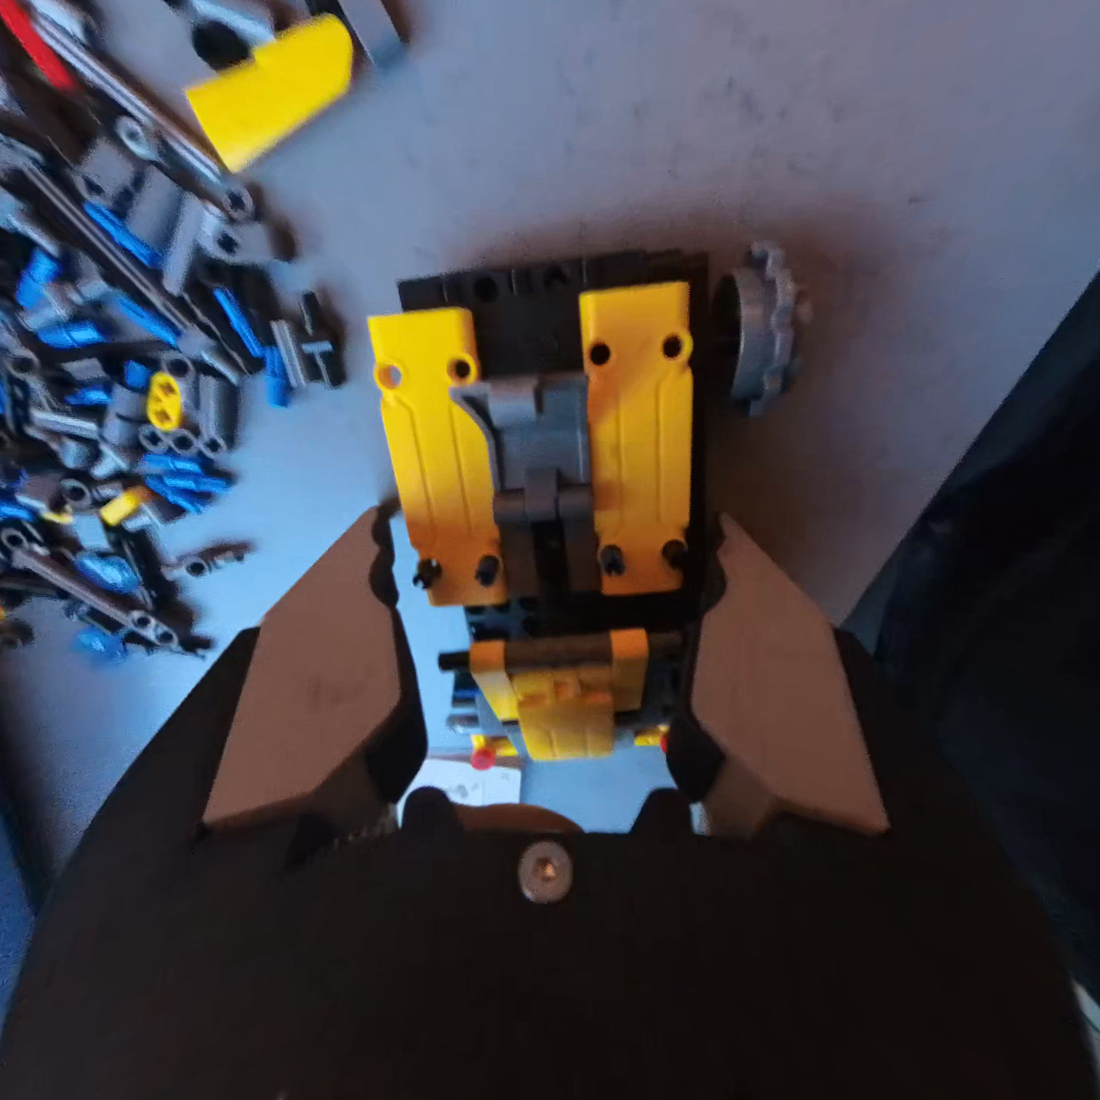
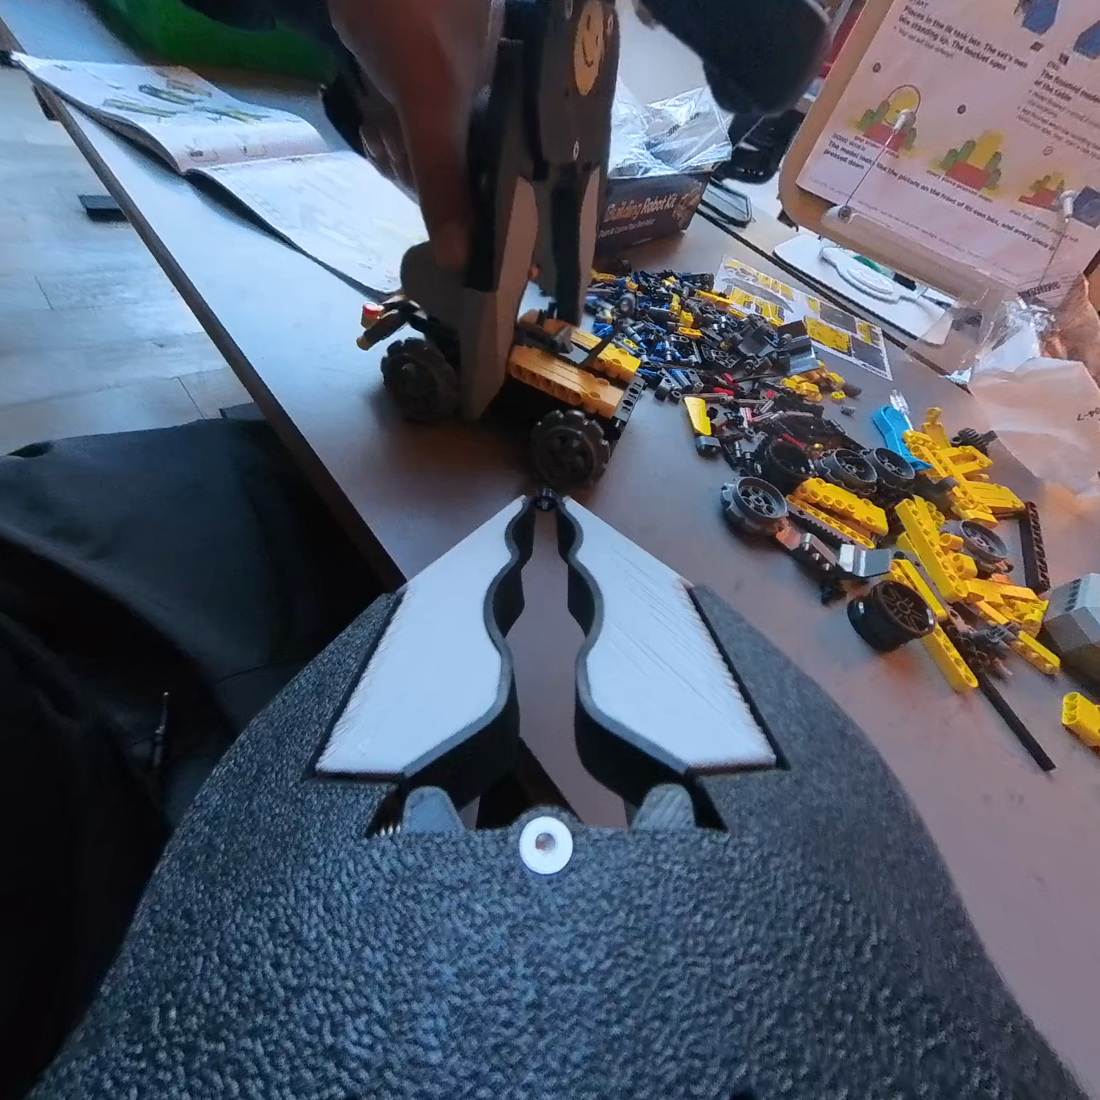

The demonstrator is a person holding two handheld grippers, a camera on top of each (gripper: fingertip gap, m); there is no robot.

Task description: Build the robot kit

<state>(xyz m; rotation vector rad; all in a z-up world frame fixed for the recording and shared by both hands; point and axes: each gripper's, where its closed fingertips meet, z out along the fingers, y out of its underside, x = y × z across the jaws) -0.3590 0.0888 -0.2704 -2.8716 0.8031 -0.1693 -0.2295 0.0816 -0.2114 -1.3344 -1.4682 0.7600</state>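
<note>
Left tool astride the model, right tool pinching a pin

In the left wrist view, your left gripper [image 1: 550, 536] stood spread wide around the yellow-and-black brick-built vehicle model [image 1: 536, 428] on the grey table [image 1: 595, 149], one finger touching its black edge and a gap on the other side; loose blue, black and grey parts [image 1: 119, 416] lay beside it. In the right wrist view, your right gripper [image 2: 543, 506] was clenched on a small black plastic pin [image 2: 543, 503], just short of the model's wheel; a printed booklet [image 2: 238, 137], dark box [image 2: 649, 208] and propped sheet [image 2: 952, 119] bore writing
</note>
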